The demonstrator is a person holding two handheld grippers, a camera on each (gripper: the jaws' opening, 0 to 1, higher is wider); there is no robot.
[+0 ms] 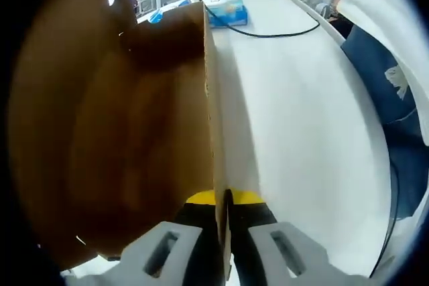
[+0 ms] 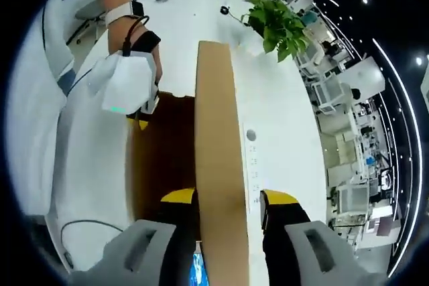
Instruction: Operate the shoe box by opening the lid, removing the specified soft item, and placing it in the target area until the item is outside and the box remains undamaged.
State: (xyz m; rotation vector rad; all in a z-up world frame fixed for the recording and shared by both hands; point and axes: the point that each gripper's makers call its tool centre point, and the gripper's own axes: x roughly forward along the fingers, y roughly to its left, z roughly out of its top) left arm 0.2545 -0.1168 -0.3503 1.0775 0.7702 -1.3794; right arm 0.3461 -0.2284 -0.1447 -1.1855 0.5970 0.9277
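Note:
The brown cardboard shoe box takes up the left half of the left gripper view, and one of its panels stands edge-on between my jaws. My left gripper is shut on that thin edge. In the right gripper view a long cardboard strip, the lid, runs up from between my jaws. My right gripper is closed around it, with a slim gap on the right side. The dark box interior lies left of the strip. The left gripper, held by a hand, grips the box's far end. The soft item is hidden.
The box rests on a long white table. A blue tissue pack and a black cable lie at its far end. A green plant stands beyond the box. A person's dark clothing borders the table's right side.

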